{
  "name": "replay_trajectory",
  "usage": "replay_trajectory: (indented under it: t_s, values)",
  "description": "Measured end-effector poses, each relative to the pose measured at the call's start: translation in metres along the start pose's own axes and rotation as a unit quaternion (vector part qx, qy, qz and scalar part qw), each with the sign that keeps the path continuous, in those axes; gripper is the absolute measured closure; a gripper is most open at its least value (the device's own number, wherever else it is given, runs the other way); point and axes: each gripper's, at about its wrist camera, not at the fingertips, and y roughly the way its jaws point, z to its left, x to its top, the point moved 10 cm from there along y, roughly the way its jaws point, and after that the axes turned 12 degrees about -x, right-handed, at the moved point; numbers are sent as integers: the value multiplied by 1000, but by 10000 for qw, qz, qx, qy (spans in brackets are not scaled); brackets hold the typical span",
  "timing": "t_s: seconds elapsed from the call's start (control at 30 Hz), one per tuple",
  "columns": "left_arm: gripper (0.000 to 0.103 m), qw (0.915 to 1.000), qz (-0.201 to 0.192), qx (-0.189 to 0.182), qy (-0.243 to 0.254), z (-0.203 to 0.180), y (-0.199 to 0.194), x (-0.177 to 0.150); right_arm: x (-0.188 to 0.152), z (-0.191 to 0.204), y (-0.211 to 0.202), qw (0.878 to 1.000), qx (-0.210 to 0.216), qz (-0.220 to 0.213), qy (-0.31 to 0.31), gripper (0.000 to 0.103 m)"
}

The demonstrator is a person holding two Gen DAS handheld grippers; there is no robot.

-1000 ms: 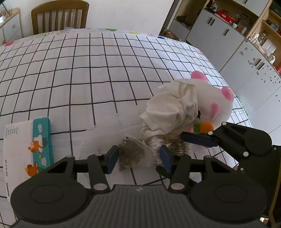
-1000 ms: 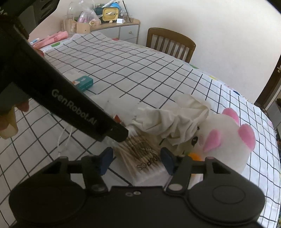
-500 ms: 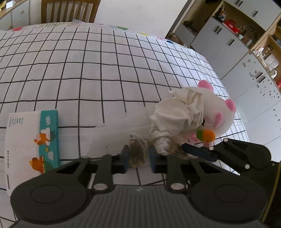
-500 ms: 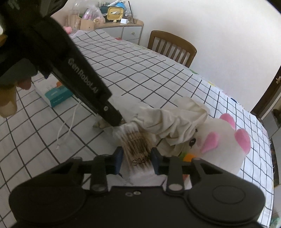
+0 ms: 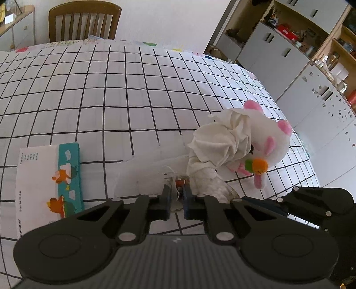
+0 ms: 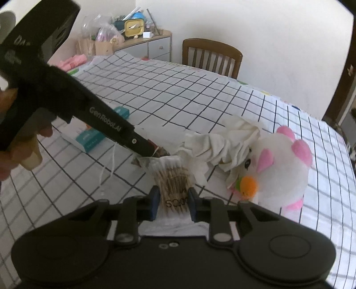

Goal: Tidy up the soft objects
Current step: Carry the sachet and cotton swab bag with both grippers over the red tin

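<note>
My left gripper [image 5: 177, 195] is shut on a small clear sachet with a string [image 5: 175, 189], low over the checked tablecloth; it also shows in the right wrist view [image 6: 155, 153]. My right gripper [image 6: 173, 195] is shut on a clear pack of cotton swabs [image 6: 172, 175], which also shows in the left wrist view [image 5: 213, 189]. A crumpled white cloth [image 5: 220, 142] [image 6: 224, 142] lies over a white plush toy with pink ears [image 5: 269, 142] [image 6: 280, 162] just beyond both grippers.
A teal and white tissue pack [image 5: 49, 175] [image 6: 89, 135] lies to the left. The table has a checked cloth [image 5: 111, 93]. A wooden chair [image 5: 84, 20] [image 6: 211, 55] stands at the far side. Cabinets [image 5: 278, 51] stand at the right and a cluttered dresser [image 6: 142, 42] at the back.
Both grippers have closed: the left on the sachet, the right on the swab pack. The left gripper has lifted the sachet a little and the camera has drawn back.
</note>
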Motion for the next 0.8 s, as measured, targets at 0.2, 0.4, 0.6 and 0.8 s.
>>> replay_trajectory:
  t_s: [0.2,0.4,0.6,0.8]
  values:
    - [93,9999,-81,-78,114,-8,-15,-3,-5,-1,-16,9994,8,58,348,78]
    - [93,9996,-155,-84,229,-15,-34,-7,-1,3,-35,9983,40,-2,586,78]
    - [93,9994,-204,-70,266,-14,-55,-14,5,13,-50,9970,58,-43,767,78]
    - [93,9992,-274,-66,290,-6,-81,-21,13,30,-64,9965,54,-92,825,78]
